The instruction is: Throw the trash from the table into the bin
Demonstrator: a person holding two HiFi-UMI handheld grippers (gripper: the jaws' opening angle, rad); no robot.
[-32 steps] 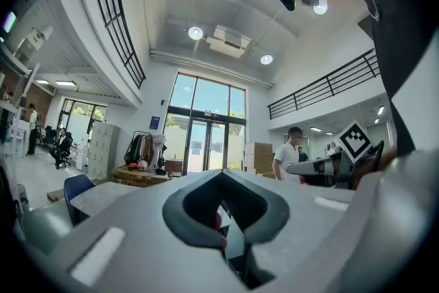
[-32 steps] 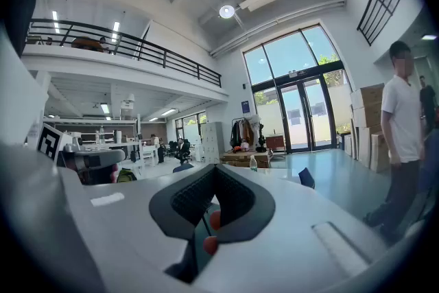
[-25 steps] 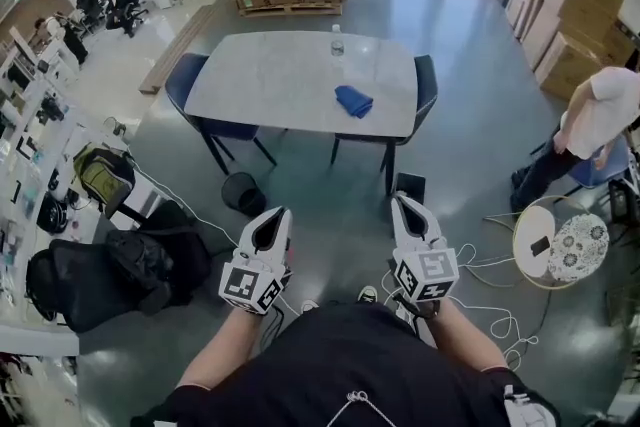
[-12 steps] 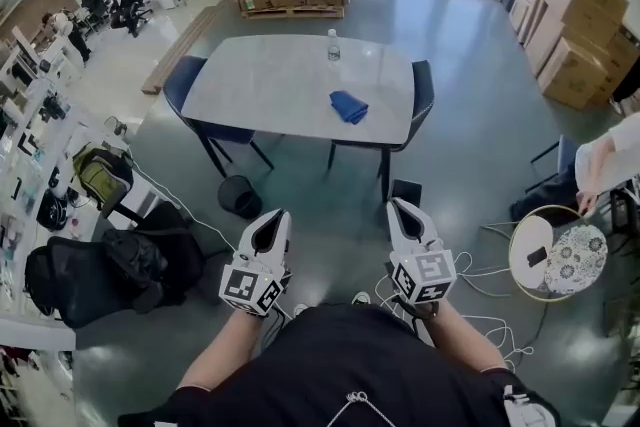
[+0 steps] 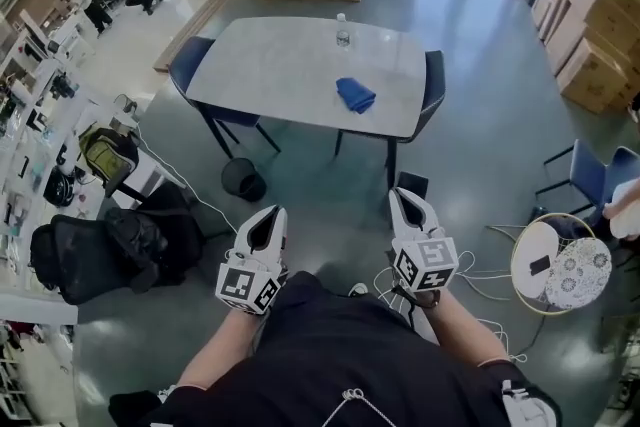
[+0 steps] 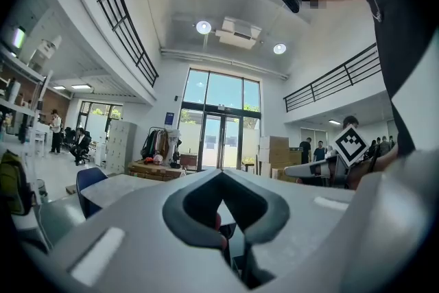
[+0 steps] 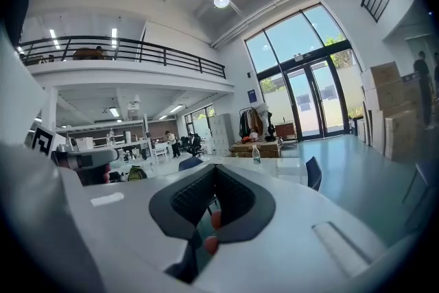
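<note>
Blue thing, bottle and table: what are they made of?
The blue thing looks like soft cloth: it is matte and crumpled into folds. The bottle looks like clear plastic because it is see-through, though it is too small to rule out glass. The table top is pale grey and mottled, like stone or a stone-look laminate; I cannot tell which.

We are holding our left arm [image 5: 220,343] and right arm [image 5: 460,327] out ahead of our chest, side by side and apart. Our left gripper [image 5: 264,213] and right gripper [image 5: 404,199] are both pointing forward, jaws pressing together on nothing.
</note>
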